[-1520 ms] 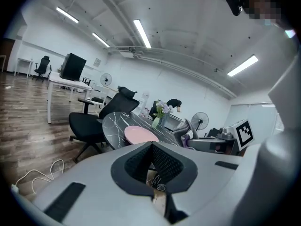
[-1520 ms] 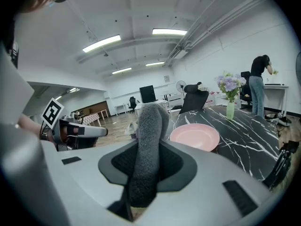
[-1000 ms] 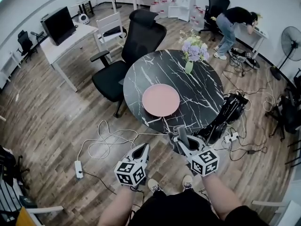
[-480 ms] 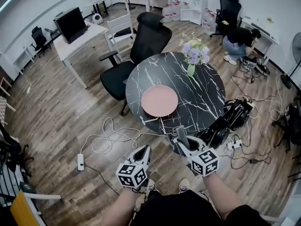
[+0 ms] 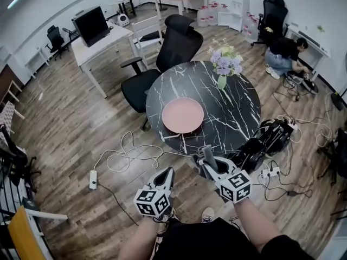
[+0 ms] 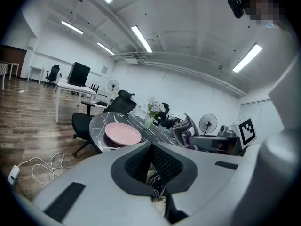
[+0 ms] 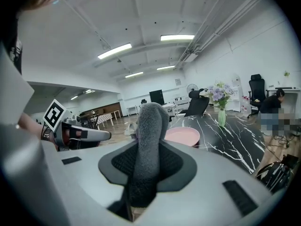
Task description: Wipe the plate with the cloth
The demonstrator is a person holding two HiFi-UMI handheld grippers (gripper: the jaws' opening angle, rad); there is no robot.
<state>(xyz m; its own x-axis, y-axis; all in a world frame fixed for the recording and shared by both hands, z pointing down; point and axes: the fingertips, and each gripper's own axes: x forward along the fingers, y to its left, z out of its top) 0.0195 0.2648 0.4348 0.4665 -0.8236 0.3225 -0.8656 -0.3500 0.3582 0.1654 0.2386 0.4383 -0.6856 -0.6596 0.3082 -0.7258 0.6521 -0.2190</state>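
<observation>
A pink plate [image 5: 182, 115] lies on the near left part of a round black marble table [image 5: 238, 107]; it also shows in the left gripper view as the plate [image 6: 122, 134] and in the right gripper view as the plate [image 7: 183, 136]. My right gripper [image 5: 205, 157] is shut on a grey fuzzy cloth [image 7: 148, 149], which stands up between its jaws, short of the table's near edge. My left gripper [image 5: 167, 175] is shut with nothing in it, lower left of the table. Both grippers are apart from the plate.
A vase of flowers [image 5: 223, 62] stands at the table's far side. A black office chair [image 5: 162, 58] is behind the table. White cables and a power strip [image 5: 93, 179] lie on the wooden floor at left. A black bag [image 5: 268, 137] sits right of the table. A person [image 5: 284, 53] crouches at the far right.
The table and plate have shifted slightly in the head view as I move; both grippers keep their pose ahead of me. The person at far right has gone from bending over to crouching.
</observation>
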